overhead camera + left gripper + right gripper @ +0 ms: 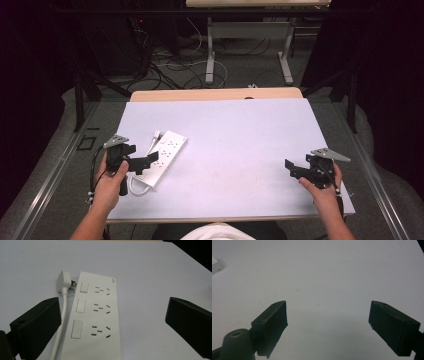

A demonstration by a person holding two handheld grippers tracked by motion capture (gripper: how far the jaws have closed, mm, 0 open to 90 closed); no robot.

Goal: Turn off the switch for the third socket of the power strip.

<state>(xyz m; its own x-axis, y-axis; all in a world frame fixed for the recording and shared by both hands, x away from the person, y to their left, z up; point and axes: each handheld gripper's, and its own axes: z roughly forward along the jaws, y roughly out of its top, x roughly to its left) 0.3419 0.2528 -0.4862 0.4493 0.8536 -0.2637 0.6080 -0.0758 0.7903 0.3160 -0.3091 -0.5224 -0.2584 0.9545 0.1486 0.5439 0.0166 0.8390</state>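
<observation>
Power strip [164, 157] lies flat on the left side of the tabletop [240, 135], and we see its long axis running from near-left to far-right, plug [63, 281] at the far end. Our left gripper [112, 325] spreads its fingers wide over it, gripping nothing. Right gripper [328, 327] sits well apart, fingers spread and empty.

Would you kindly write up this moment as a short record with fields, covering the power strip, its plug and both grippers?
Power strip: white, flat on the table, three switches and three socket groups face up
Plug: white, beside the strip's far end, cord running along the strip's side
Left gripper: jaws open, straddling the strip, not touching it
Right gripper: jaws apart, nothing between them, over bare table
</observation>
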